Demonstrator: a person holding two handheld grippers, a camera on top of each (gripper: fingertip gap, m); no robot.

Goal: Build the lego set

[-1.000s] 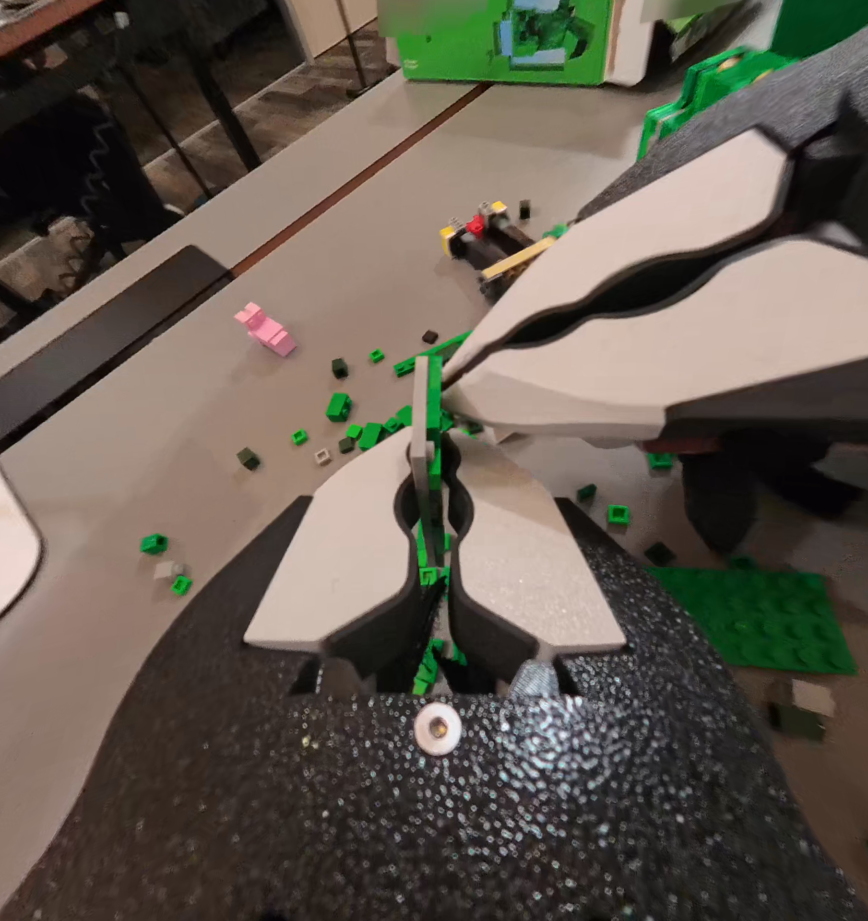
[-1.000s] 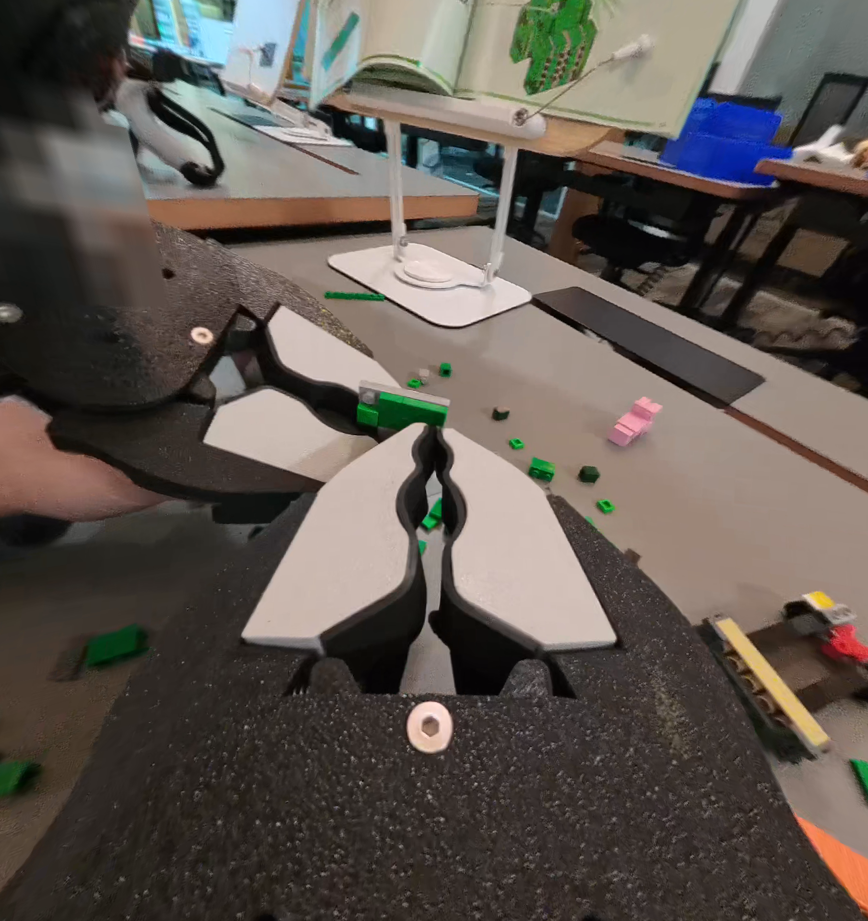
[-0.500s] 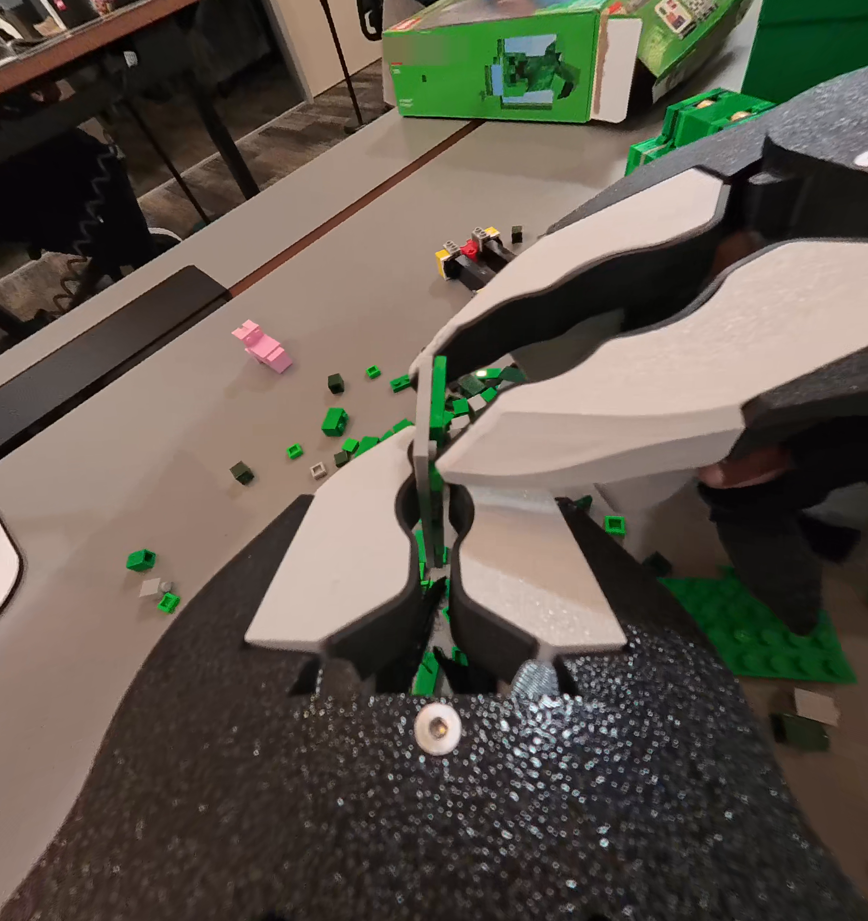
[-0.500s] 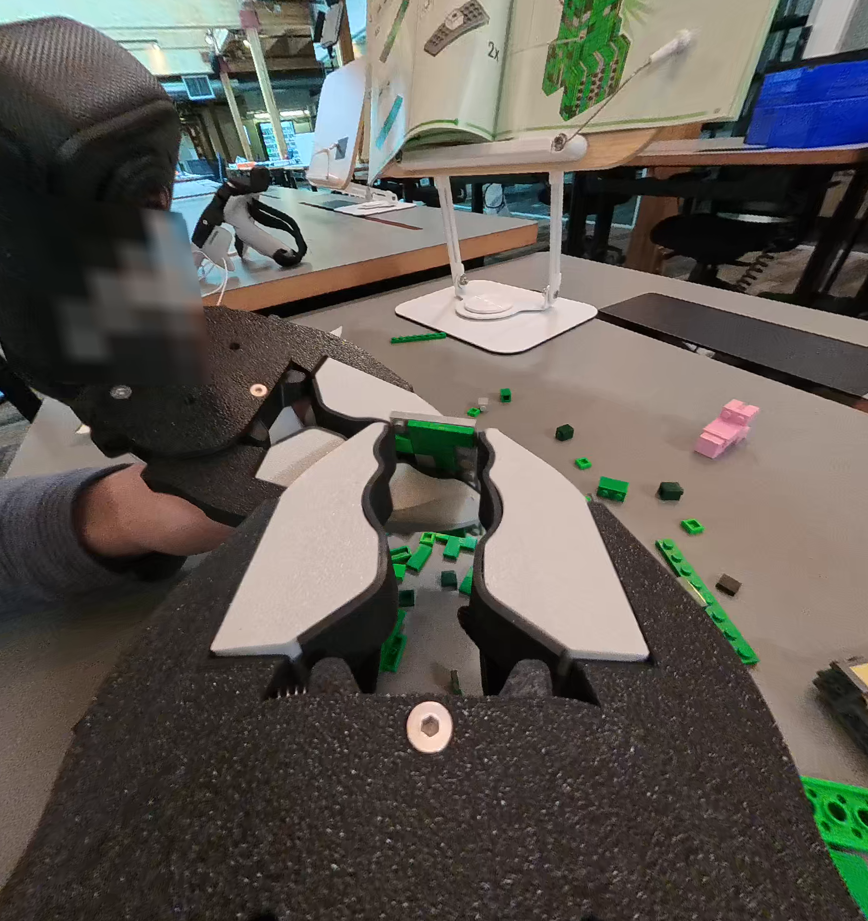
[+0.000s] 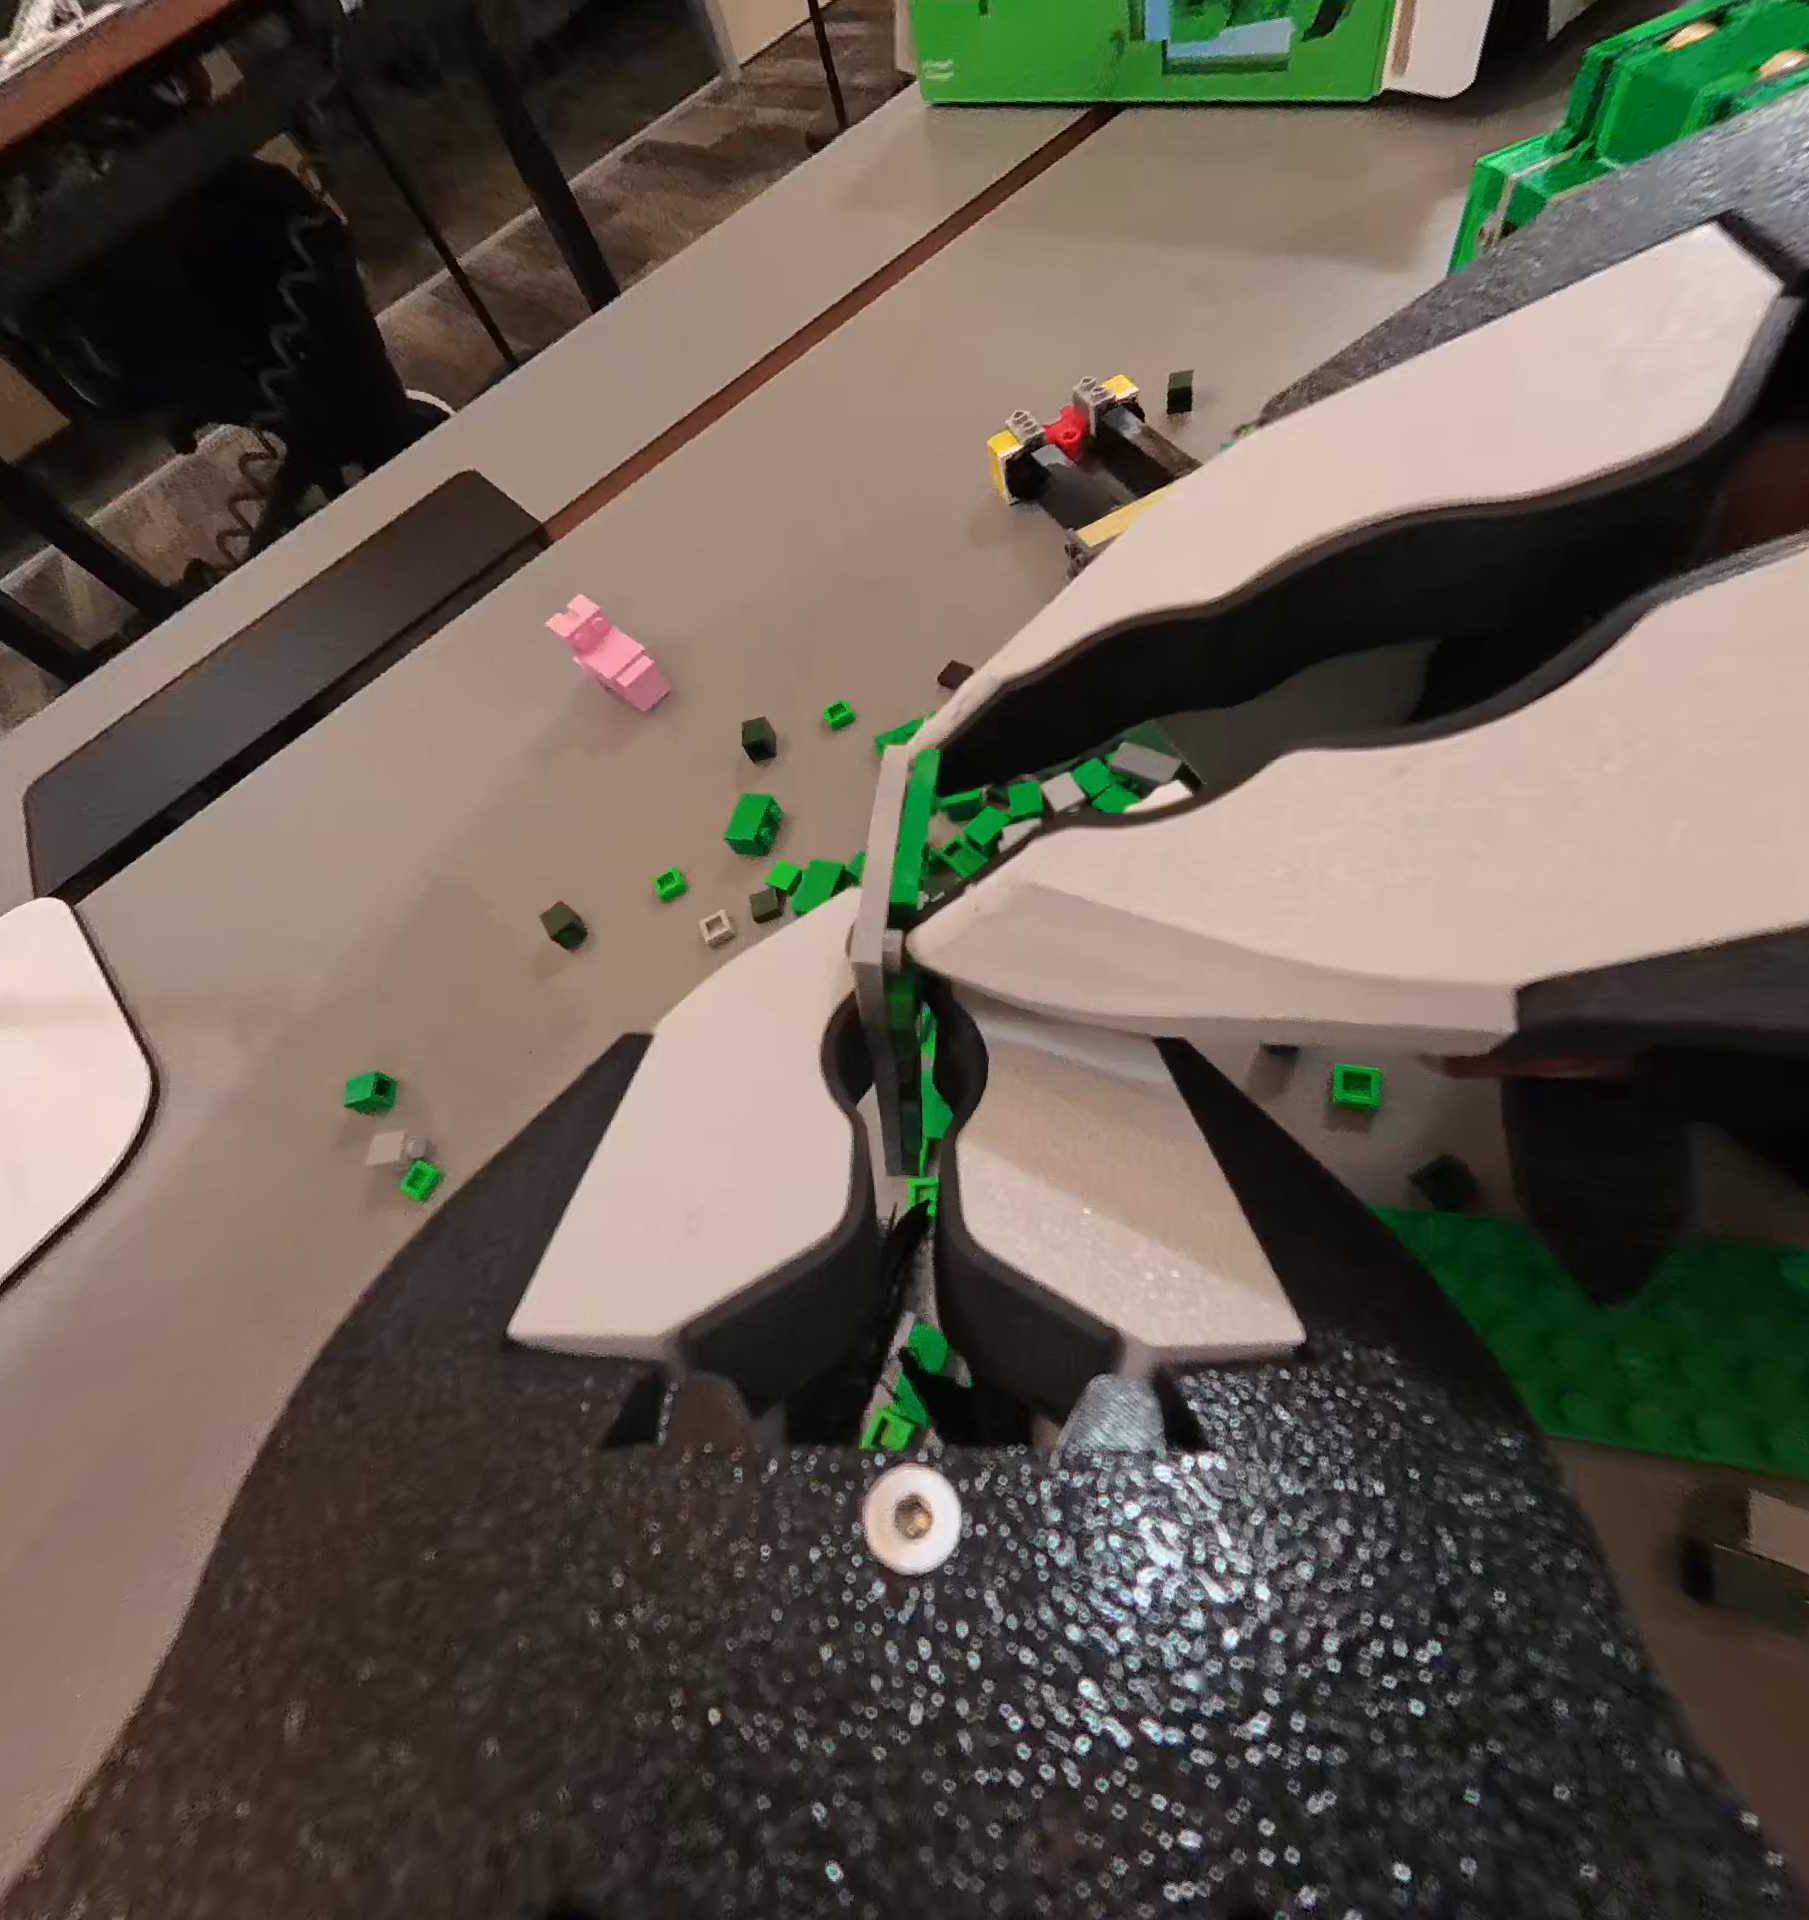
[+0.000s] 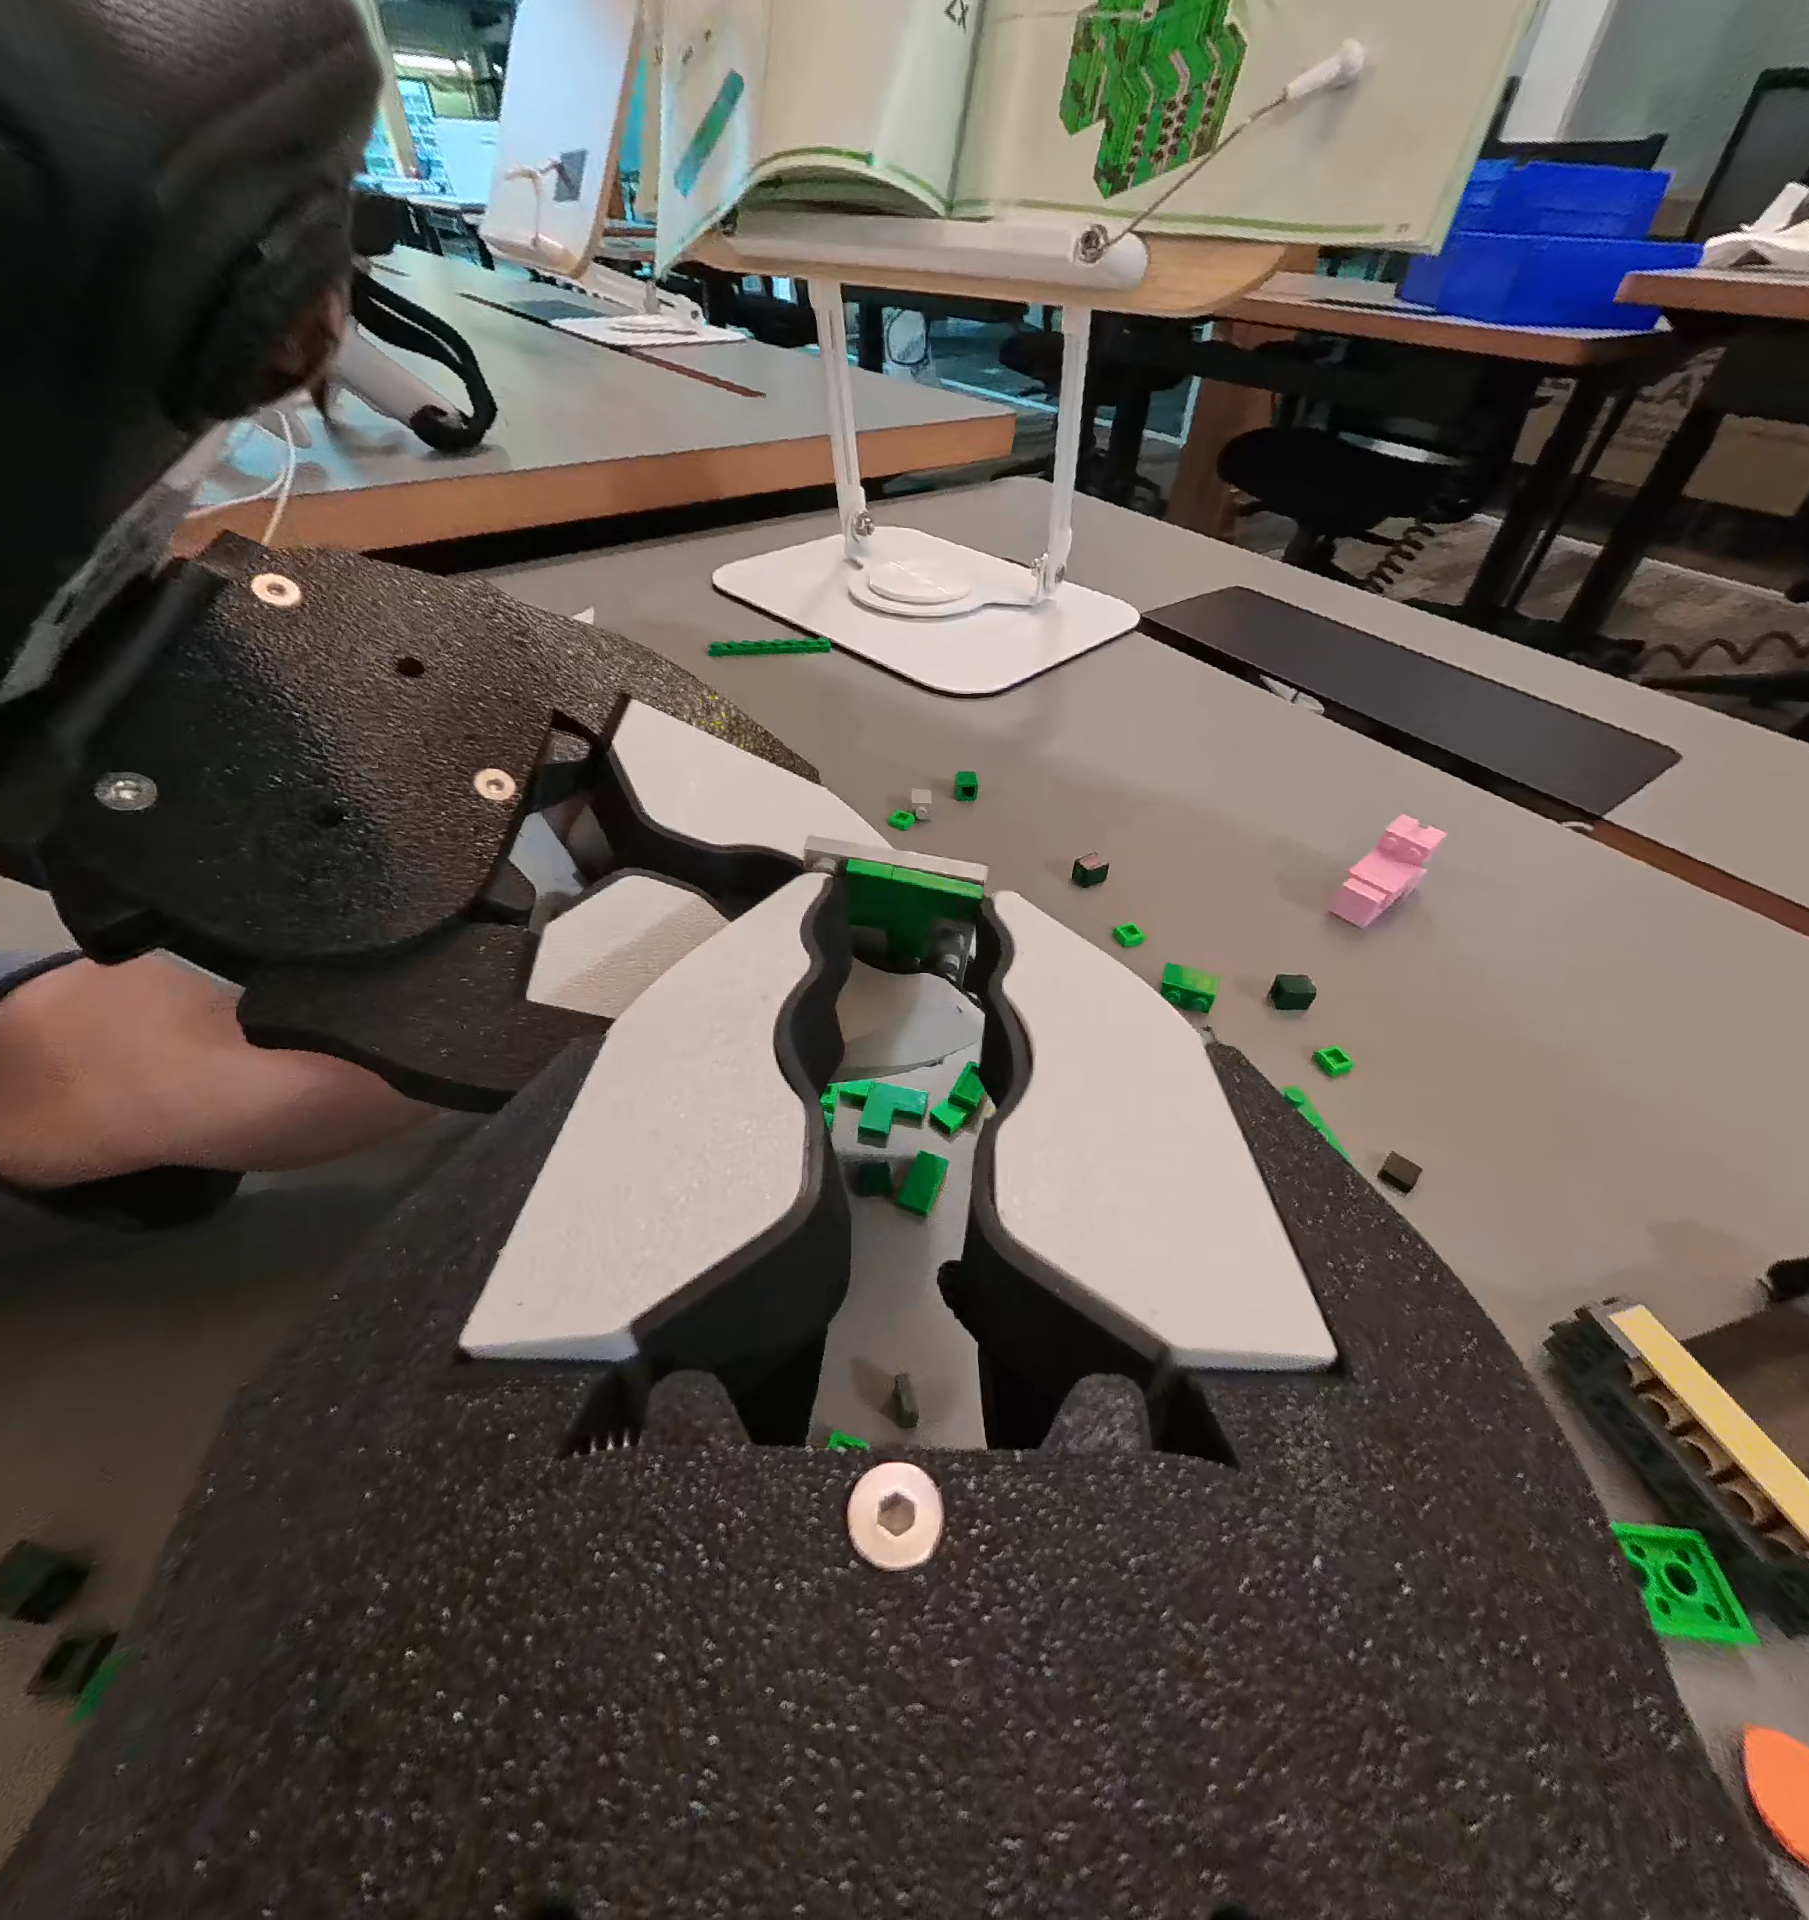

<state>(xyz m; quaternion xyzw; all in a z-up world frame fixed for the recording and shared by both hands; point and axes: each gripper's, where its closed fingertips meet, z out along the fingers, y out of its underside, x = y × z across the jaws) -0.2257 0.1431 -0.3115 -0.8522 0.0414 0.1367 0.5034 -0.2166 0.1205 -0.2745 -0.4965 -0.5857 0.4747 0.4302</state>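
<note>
The left gripper [image 5: 895, 997] is clenched on a thin grey-and-green lego plate assembly [image 5: 892, 935], held edge-on and upright between its fingers. From this view the piece shows only as a narrow strip. The right wrist view shows its broad side: a green face under a grey top edge [image 6: 905, 894]. There the right gripper [image 6: 905, 914] has its fingers [image 6: 708, 1091] spread to either side of the piece, tips at its two ends; whether they press it or merely flank it cannot be told.

Only the left wrist view shows the green baseplate [image 5: 1700, 1351] near right on the table [image 5: 256, 1351], the green box [image 5: 1149, 52] at the far edge and a green built section [image 5: 1606, 125] far right, cut off by the frame. Only the right wrist view shows the instruction booklet [image 6: 1035, 104] on its white stand [image 6: 931, 613] and a person's hand [image 6: 141, 1060] behind the left gripper.

Both views show the pink lego pig [image 5: 609, 655] and loose green bricks [image 5: 754, 821] scattered on the table. The black-and-yellow build [image 6: 1710, 1455] is half hidden behind the right gripper in the left view.
</note>
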